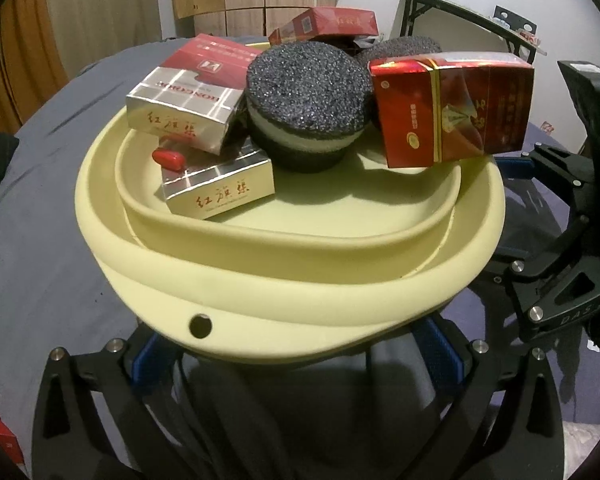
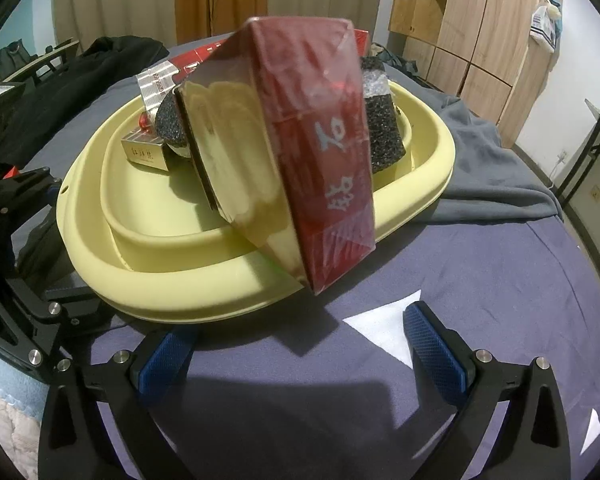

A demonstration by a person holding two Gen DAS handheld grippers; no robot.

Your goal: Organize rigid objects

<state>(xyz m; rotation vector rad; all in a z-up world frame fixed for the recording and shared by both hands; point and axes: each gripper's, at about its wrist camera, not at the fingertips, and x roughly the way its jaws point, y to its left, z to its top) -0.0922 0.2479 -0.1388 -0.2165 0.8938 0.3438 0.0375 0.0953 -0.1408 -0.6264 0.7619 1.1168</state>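
Evidently the yellow basin (image 1: pixel 300 300) is steadied by the left gripper (image 1: pixel 300 344), its blue pads clamping the near rim at six o'clock so boxes can be loaded. Over the basin's rim at four o'clock, the red box (image 2: pixel 300 152) appears mid-drop, blurred, clear of the right gripper (image 2: pixel 300 356), whose jaws stand wide. A red capsule (image 1: pixel 168 159) sits at nine o'clock.

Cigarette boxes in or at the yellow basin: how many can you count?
4: an upper silver box leaning at left, a lower silver box beneath it, a red box at the back, and a large red box over the right rim. Others may be hidden behind the black sponges.
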